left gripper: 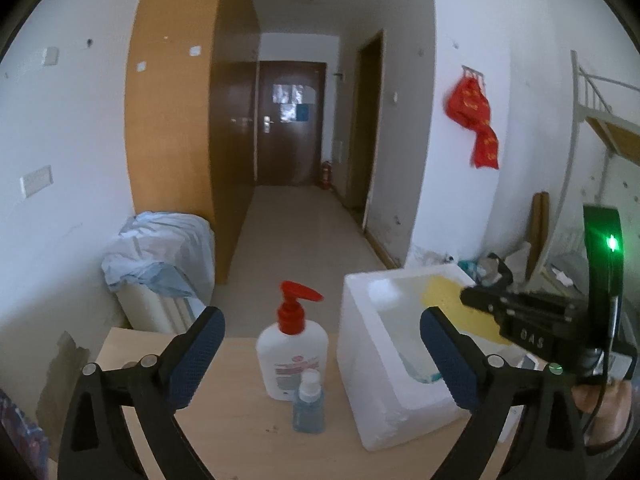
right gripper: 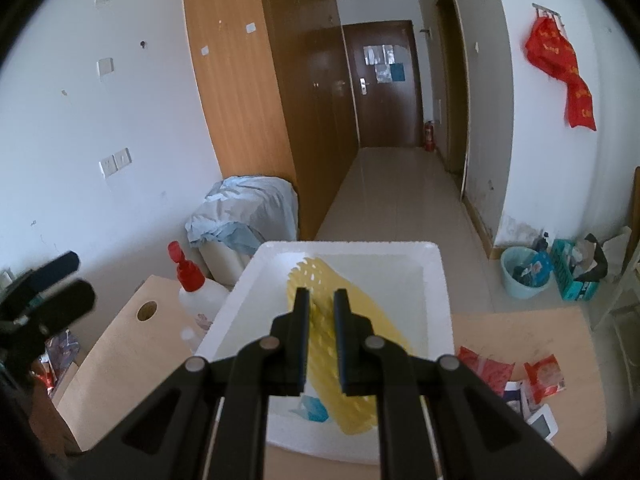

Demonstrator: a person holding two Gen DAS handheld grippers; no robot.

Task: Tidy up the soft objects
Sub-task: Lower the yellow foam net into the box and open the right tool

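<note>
While both tools hover over the pale wooden tabletop [left gripper: 224, 444], their states differ. The left gripper [left gripper: 322, 354] stands with its jaws spread wide, nothing between the pads; beyond the gap stand a white plastic pump bottle with a red dispenser head [left gripper: 291, 344] and, just in front of it and touching or nearly so, a small clear bottle of blue liquid with a white cap [left gripper: 309, 404]. The right gripper [right gripper: 321, 342] has its jaws drawn narrow, almost together, over the open white foam box [right gripper: 438, 280]. Whether its pads pinch anything cannot be told from the right wrist view.

Inside that box lies the task item, a soft yellow perforated foam net sleeve [right gripper: 356, 396], stretched diagonally across the floor of the box, directly behind the right fingers. A small blue scrap [right gripper: 316, 408] lies beside it near the box's front wall.

Noted elsewhere: red printed wrappers [right gripper: 486, 368] on the table right of the box; a round hole [right gripper: 147, 311] in the tabletop's left portion; crumpled pale blue cloth [right gripper: 248, 208] heaped on a white unit behind the table.
</note>
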